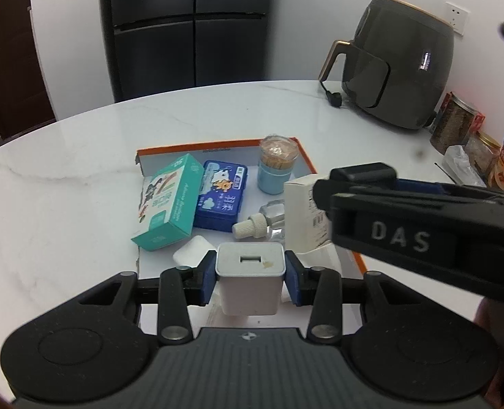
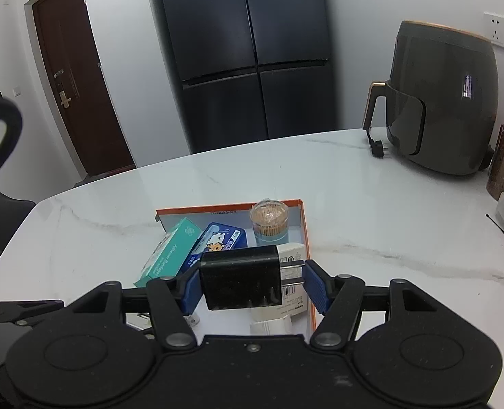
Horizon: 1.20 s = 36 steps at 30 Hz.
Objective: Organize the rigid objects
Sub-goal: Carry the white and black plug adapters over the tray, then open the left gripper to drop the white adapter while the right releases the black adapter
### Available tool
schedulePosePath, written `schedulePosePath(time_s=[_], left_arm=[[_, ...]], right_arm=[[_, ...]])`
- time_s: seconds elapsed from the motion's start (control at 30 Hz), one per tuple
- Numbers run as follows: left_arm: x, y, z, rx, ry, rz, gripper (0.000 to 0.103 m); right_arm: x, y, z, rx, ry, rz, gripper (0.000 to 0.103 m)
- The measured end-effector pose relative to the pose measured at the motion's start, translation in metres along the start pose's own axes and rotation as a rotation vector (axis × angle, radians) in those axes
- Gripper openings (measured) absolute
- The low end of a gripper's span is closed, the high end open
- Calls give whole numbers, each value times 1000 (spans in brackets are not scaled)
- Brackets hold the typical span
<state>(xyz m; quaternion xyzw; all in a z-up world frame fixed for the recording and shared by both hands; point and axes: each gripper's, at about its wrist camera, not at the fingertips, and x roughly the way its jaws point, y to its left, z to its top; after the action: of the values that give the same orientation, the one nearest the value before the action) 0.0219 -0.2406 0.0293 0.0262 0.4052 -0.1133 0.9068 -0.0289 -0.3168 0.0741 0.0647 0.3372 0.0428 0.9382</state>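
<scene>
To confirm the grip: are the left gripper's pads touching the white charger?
Touching. The left wrist view shows both blue pads pressed against the sides of the white charger, no gap.

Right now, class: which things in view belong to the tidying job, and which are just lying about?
Job: white charger in left gripper; black charger in right gripper; orange tray; bandage box; blue case; toothpick jar; dropper bottle.

Lying about: air fryer; food jars; fridge.

A dark grey air fryer [image 2: 443, 102] with a bronze handle sits at the far right of the white marble table [image 1: 64, 204]. A tall black fridge [image 2: 245, 54] stands behind, beside a brown wooden door [image 2: 78, 78].
</scene>
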Motion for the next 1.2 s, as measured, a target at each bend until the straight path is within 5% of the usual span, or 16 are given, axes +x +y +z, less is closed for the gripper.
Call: schedulePosePath(time_s=[0.57, 0.87, 0.93, 1.1, 1.2], left_arm=[[8, -14, 4, -2, 2, -15, 41], [6, -22, 12, 2, -15, -50, 39], [3, -24, 13, 0, -15, -55, 49], [-20, -25, 10, 25, -40, -18, 94], [-36, -20, 4, 15, -44, 8, 103]], right_arm=[[4, -6, 4, 1, -16, 39, 76], [-26, -30, 1, 38, -89, -33, 76], [-35, -37, -1, 52, -101, -61, 76], [-60, -51, -9, 88, -119, -99, 77], [-75, -52, -17, 101, -122, -109, 78]])
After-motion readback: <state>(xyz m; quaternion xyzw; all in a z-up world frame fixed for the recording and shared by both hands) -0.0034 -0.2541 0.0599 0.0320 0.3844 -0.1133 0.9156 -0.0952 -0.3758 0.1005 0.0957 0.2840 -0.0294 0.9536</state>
